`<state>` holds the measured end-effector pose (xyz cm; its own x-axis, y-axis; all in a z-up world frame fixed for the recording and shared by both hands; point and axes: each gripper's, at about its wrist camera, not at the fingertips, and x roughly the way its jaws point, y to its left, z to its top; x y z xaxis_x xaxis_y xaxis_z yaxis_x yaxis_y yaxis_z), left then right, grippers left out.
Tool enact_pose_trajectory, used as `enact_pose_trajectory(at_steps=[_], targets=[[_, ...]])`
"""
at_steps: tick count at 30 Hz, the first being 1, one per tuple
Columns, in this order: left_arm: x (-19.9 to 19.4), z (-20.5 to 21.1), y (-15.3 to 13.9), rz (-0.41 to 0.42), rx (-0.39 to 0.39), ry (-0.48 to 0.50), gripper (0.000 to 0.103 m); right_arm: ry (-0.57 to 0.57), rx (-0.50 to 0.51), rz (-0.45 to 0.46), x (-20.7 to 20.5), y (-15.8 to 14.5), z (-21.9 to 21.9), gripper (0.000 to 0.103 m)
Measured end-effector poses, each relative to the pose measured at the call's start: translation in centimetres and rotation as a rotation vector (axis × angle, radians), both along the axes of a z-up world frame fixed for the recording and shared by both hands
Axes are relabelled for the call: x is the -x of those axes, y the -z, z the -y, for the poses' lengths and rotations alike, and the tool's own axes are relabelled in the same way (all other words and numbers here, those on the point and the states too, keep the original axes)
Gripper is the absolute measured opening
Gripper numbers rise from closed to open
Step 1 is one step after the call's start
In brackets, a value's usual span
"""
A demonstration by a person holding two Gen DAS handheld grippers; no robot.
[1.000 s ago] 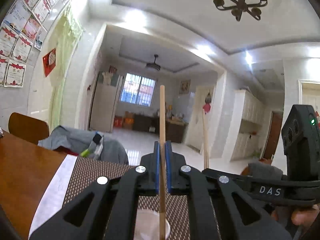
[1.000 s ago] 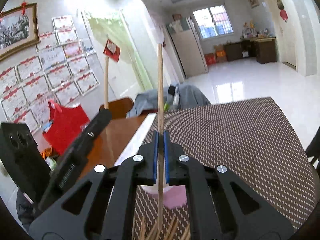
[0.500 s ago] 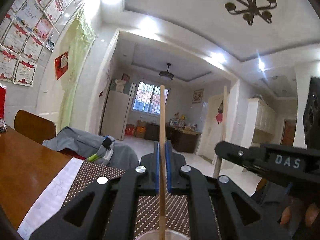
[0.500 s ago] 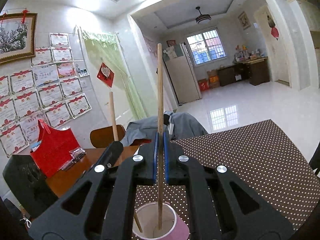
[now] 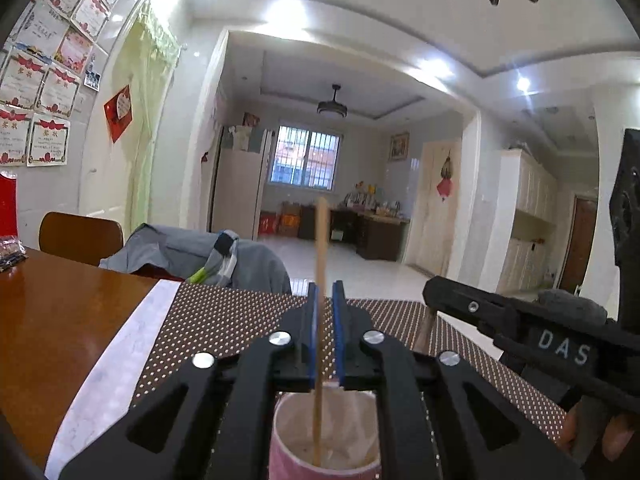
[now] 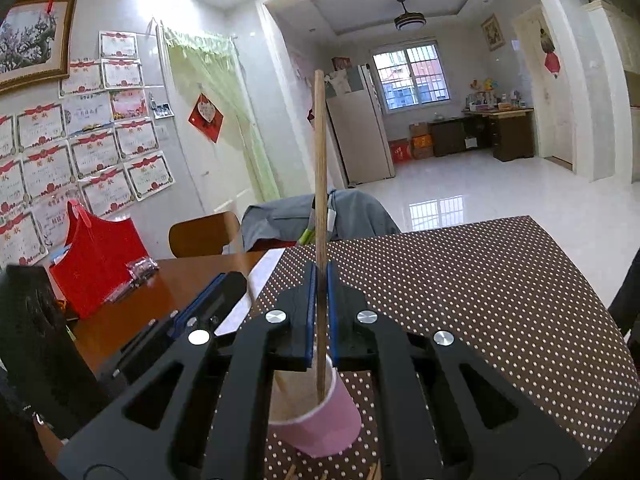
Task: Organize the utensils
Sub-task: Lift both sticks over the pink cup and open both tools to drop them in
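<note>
- While both sticks stand near upright over the pink cup (image 6: 316, 420), the key relation is vertical: each stick's long axis runs top to bottom, lower end already inside the cup mouth, cup straight below and just ahead of both tools.
- Left hand-held gripper (image 5: 324, 332): jaws have just been opening; a clear gap shows either side of the light chopstick (image 5: 320, 280) between the blue pads, so nothing clamps it. Its tip sits at the cup's bottom and it leans slightly.
- Right hand-held gripper (image 6: 319, 312): closed tight on the darker chopstick (image 6: 319, 184), pads pressing both sides. Lower end is past the rim; I can't tell if it touches bottom.
- Cup sits on the dotted brown mat (image 6: 480, 300), towards the mat's left edge where the bare wood of the bench (image 5: 60, 320) begins.
- More sticks lie flat on the mat at the near edge of the right view (image 6: 374, 470), not yet collected.
- Judgement: left stick is as good as dropped. The right one needs only a release, no sideways shift. The two tools are equally near the cup, so neither has the advantage.
- Risk: paper cup is light; a leaning stick or a bumped rim could tip it.
</note>
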<state>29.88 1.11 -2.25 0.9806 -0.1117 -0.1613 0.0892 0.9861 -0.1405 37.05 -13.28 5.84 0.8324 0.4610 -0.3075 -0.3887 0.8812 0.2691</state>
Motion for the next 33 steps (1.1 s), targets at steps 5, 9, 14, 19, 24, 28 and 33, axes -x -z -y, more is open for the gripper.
enact_pose_trajectory(at_steps=[5, 9, 14, 19, 24, 28, 33], targets=[[1.4, 0.3, -0.3, -0.014, -0.057, -0.022, 0.029, 0.010, 0.017, -0.012, 0.9, 0.8, 0.3, 0.006], [2.4, 0.0, -0.4, -0.032, -0.094, -0.057, 0.043, 0.012, 0.053, -0.008, 1.7, 1.3, -0.3, 0.006], [3.7, -0.8, -0.6, -0.043, -0.123, -0.100, 0.051, 0.014, 0.086, -0.029, 1.9, 2.3, -0.8, 0.007], [5.5, -1.4, -0.9, -0.038, -0.144, -0.151, 0.054, 0.024, 0.115, -0.044, 2.3, 3.1, -1.2, 0.007], [7.0, -1.8, -1.2, -0.034, -0.156, -0.191, 0.054, 0.048, 0.127, -0.049, 3.0, 2.9, -1.1, 0.017], [8.4, -2.2, -1.6, -0.037, -0.141, -0.201, 0.055, 0.082, 0.126, -0.022, 4.1, 2.3, -0.8, 0.060], [10.1, -2.4, -1.9, -0.037, -0.142, -0.220, 0.055, 0.095, 0.129, -0.014, 5.5, 1.7, -0.1, 0.060]])
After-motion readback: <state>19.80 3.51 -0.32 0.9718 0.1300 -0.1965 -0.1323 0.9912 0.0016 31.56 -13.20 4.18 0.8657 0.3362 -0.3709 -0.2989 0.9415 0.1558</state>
